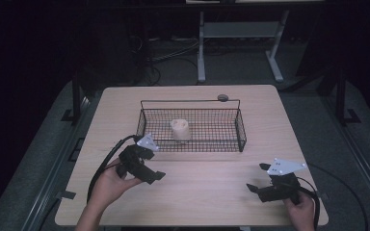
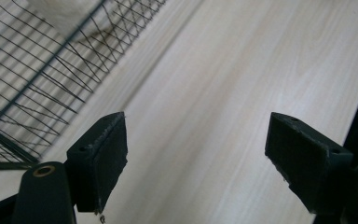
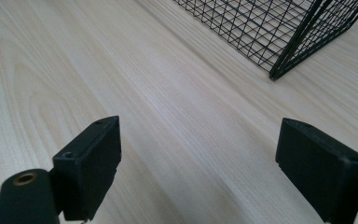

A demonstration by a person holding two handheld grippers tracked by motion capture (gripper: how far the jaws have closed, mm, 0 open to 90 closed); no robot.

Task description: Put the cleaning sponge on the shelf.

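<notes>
Left gripper [image 1: 157,176] sits with jaws wide apart, nothing in them, just outside the wire basket [image 1: 239,126]; the pale cup [image 1: 180,129] stands inside. I'd lift over the rim, then drop straight down.

Dim room, evenly lit table [image 1: 212,192]; basket [image 2: 37,70] slightly blurred
</notes>
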